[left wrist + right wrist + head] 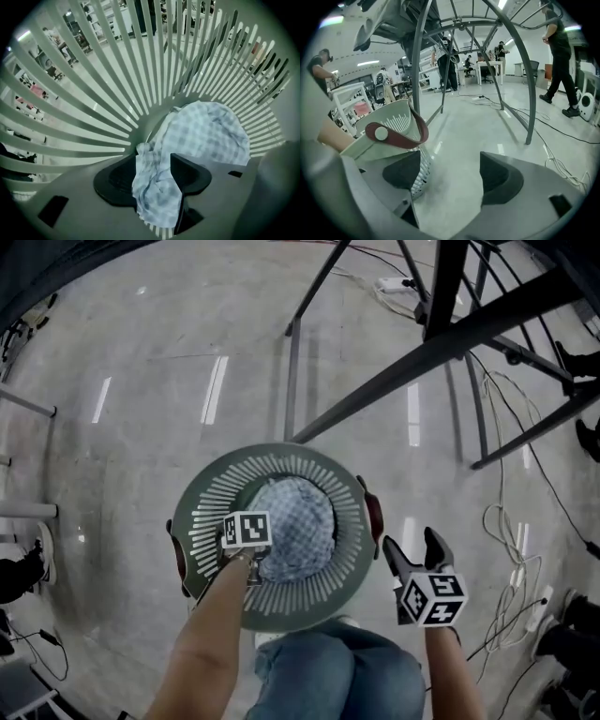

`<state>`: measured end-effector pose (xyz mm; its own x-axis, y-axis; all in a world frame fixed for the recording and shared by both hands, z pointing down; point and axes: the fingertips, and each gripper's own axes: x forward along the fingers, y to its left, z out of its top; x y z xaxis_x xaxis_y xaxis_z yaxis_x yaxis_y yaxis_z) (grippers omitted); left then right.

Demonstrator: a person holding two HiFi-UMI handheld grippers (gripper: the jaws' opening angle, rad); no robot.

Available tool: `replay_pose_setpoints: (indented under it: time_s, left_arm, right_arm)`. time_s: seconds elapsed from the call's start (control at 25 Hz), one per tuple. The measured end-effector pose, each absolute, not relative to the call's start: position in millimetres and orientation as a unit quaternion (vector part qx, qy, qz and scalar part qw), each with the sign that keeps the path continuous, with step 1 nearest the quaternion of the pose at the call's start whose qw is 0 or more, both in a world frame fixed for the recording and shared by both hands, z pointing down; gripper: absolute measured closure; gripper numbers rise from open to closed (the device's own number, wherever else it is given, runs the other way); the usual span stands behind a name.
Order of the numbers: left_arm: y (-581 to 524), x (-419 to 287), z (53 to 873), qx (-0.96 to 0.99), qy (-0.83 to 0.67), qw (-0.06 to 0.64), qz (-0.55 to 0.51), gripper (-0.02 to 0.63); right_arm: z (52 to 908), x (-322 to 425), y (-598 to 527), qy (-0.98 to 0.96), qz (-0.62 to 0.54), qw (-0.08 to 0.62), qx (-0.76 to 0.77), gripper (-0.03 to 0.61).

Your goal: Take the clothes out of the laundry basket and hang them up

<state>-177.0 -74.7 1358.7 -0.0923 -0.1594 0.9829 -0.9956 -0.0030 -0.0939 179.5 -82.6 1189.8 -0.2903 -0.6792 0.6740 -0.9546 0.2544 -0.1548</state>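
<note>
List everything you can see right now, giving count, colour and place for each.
laundry basket: one, grey-green, slatted, on the floor by the person's knees
basket handles: two, dark red, on opposite sides of the rim
checked cloth: one, blue and white, inside the basket
rack: one, dark metal, beyond the basket
cables: several, white and black, on the floor at right
power strip: one, white, under the rack
bystanders: several, dark clothes, in the background
left gripper: one, grey, in the basket, closed on a cloth fold
right gripper: one, grey, beside the basket, open and empty
forearms: two, bare
</note>
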Motion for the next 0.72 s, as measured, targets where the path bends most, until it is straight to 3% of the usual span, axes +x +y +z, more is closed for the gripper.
replay_pose_setpoints:
  time_s: [0.12, 0.2, 0.4, 0.72]
  left_arm:
    - [-70, -188, 1374, 0.472, -0.572, 0.438, 0.508, 0.407]
    - [-63, -197, 1376, 0.438, -0.586, 0.447, 0.515, 0.595]
    - [-57, -181, 1355, 0.477, -0.578, 0.468, 0.469, 0.609]
    - [-50, -156, 1260, 0.553, -0.56, 0.433, 0.44, 0.611]
  right_arm:
    - [1196, 181, -87, -0.757, 0.273, 0.251, 0.538, 0.186]
    - [1198, 180, -89, -0.758, 0.272, 0.252, 0.537, 0.186]
    - [1187, 174, -79, -0.754, 0.287, 0.258, 0.532, 0.193]
    - [1120, 149, -51, -0.753, 0.316, 0.255, 0.518, 0.206]
